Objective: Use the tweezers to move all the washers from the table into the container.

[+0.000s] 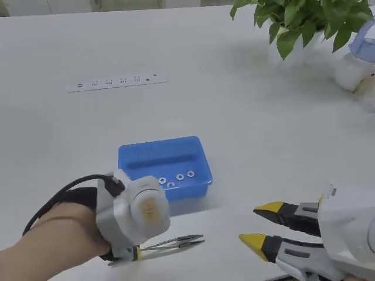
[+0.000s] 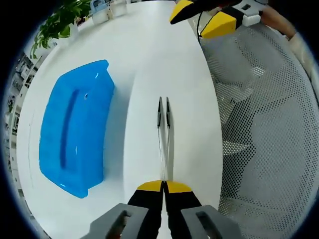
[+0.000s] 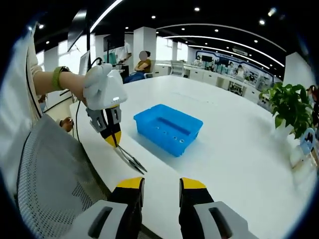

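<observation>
Washers (image 1: 180, 176) lie inside blue container (image 1: 152, 153), near front wall. Left gripper (image 2: 163, 187) pinches tweezers (image 2: 163, 129) by the tail; right gripper (image 1: 258, 224) gapes empty. Risk: thin tweezers may swivel or slip from jaws, or nudge container.

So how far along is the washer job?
Looks close to finished. Done: several washers lie inside the blue container, and no loose washer stands out on the white table around it. In hand: the left gripper is shut on the tweezers, whose tips are empty; the right gripper is open, holding nothing. Left: probably nothing to move, though a small washer could escape these views.
</observation>
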The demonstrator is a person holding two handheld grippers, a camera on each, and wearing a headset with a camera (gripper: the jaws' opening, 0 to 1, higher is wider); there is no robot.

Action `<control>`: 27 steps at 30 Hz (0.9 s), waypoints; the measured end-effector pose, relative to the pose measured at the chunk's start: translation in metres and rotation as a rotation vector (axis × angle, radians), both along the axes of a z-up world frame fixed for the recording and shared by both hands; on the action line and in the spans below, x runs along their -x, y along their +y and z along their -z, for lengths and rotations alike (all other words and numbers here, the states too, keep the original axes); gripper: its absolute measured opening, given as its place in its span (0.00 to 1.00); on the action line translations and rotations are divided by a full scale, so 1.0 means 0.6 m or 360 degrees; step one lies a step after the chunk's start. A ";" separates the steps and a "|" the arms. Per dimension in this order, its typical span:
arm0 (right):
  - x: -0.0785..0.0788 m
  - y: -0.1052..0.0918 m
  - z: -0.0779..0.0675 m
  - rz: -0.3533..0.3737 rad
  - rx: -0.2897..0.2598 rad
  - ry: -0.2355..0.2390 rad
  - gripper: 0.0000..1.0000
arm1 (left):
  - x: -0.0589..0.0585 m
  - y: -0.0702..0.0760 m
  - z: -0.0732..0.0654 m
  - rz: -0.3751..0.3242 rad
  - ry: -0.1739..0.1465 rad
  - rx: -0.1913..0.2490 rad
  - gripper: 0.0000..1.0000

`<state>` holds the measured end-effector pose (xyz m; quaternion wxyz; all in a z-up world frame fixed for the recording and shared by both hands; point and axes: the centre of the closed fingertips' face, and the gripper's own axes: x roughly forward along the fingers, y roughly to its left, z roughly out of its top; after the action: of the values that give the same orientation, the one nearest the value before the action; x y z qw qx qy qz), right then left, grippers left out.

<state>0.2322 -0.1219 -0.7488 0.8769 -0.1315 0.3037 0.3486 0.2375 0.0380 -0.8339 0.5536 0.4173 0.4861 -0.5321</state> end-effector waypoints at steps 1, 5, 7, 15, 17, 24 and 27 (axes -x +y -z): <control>-0.005 -0.007 -0.002 0.0035 -0.0002 -0.0012 0.25 | 0.000 -0.001 0.000 0.0019 -0.0001 -0.0016 0.00; -0.012 -0.017 -0.009 0.0105 -0.0037 -0.0042 0.26 | 0.001 -0.001 0.002 0.0047 0.0006 -0.0130 0.00; -0.014 -0.019 -0.009 0.0127 -0.0032 -0.0051 0.26 | 0.001 -0.001 0.002 0.0061 0.0010 -0.0166 0.00; -0.024 -0.024 0.000 0.0144 -0.0005 -0.0037 0.28 | 0.001 0.002 0.001 0.0071 0.0026 -0.0187 0.00; -0.027 -0.027 -0.005 0.0169 -0.0036 -0.0046 0.28 | 0.001 0.003 0.001 0.0081 0.0023 -0.0178 0.00; -0.034 -0.040 -0.017 0.0255 -0.0118 -0.0072 0.32 | 0.004 0.005 -0.001 0.0047 0.0016 -0.0110 0.00; -0.035 -0.039 -0.023 0.0267 -0.0155 -0.0089 0.32 | 0.004 0.005 -0.003 0.0028 0.0018 -0.0062 0.00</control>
<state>0.2533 -0.1451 -0.7349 0.9165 -0.0724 0.2717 0.2844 0.2352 0.0413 -0.8324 0.5379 0.4291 0.4959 -0.5298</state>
